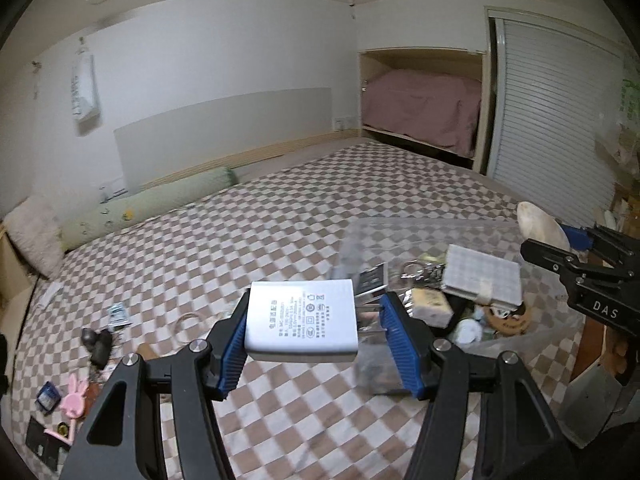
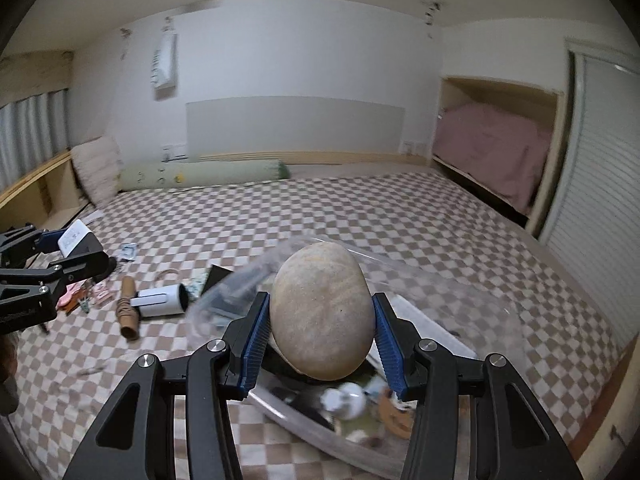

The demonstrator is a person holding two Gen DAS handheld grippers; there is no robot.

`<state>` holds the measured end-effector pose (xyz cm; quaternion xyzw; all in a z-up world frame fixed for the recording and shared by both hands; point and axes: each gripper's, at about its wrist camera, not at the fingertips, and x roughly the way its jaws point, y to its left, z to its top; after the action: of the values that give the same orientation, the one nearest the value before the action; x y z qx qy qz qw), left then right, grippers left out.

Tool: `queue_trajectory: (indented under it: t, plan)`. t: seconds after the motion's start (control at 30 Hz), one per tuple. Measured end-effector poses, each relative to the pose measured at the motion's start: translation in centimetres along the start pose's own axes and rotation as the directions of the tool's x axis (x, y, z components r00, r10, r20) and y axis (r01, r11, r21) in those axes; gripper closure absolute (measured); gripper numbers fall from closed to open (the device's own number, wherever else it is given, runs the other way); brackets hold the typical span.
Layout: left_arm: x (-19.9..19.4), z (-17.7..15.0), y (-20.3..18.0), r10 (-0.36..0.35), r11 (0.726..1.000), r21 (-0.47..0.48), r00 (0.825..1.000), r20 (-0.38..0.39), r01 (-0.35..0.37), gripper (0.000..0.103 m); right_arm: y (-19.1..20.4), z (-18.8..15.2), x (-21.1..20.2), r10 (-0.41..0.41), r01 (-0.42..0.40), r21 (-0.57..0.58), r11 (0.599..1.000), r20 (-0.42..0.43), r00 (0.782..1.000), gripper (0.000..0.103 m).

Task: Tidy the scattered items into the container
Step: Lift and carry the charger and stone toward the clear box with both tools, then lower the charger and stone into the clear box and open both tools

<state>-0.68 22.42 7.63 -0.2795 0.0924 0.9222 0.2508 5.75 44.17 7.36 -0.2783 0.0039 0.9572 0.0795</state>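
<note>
My left gripper (image 1: 312, 322) is shut on a white power adapter (image 1: 302, 322), its printed label facing up and its metal prongs toward the right pad. It hangs above the checked bedspread, just left of a clear plastic container (image 1: 424, 240) that holds several small items. My right gripper (image 2: 318, 324) is shut on a smooth beige stone (image 2: 322, 312), held over the clear container (image 2: 460, 292). The right gripper (image 1: 576, 256) with the stone (image 1: 538, 222) shows at the right edge of the left wrist view. At the left edge of the right wrist view, the left gripper (image 2: 60, 246) carries the adapter (image 2: 74, 238).
Scattered on the bed (image 2: 280, 216) left of the container: a white cylinder (image 2: 160, 300), a brown ribbed roll (image 2: 128, 308), a pink rabbit piece (image 1: 74, 400), a dark clump (image 1: 98, 344), small packets (image 1: 119, 314). A green bolster (image 1: 152, 204) and a pillow (image 1: 34, 232) lie at the headboard.
</note>
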Motion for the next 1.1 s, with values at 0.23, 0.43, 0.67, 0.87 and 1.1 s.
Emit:
queue_trajectory:
  t: [0.23, 0.43, 0.67, 0.87, 1.1]
  plan:
    - [3.0, 0.5, -3.2, -0.073, 0.997, 0.007, 0.997, -0.019, 0.073, 0.041, -5.4, -1.4, 0.7, -0.074, 0.076, 0.084, 0.994, -0.033, 0.997, 0.053]
    - [5.0, 0.5, -6.1, -0.132, 0.991, 0.031, 0.99, -0.043, 0.133, 0.041, -9.5, -3.4, 2.3, -0.102, 0.122, 0.168, 0.978, -0.121, 0.987, 0.053]
    - [6.9, 0.8, -8.3, -0.182, 0.982, 0.036, 0.981, -0.061, 0.184, 0.041, -10.9, -5.7, 4.5, -0.124, 0.164, 0.158, 0.974, -0.236, 0.964, 0.053]
    - [8.4, 0.9, -10.1, -0.208, 0.976, 0.044, 0.975, -0.083, 0.212, 0.041, -11.8, -7.4, 5.1, -0.078, 0.147, 0.199, 0.969, -0.319, 0.945, 0.053]
    - [9.8, 0.6, -11.5, -0.215, 0.974, 0.054, 0.97, -0.114, 0.222, 0.041, -11.3, -8.0, 5.2, -0.049, 0.13, 0.195, 0.972, -0.374, 0.926, 0.053]
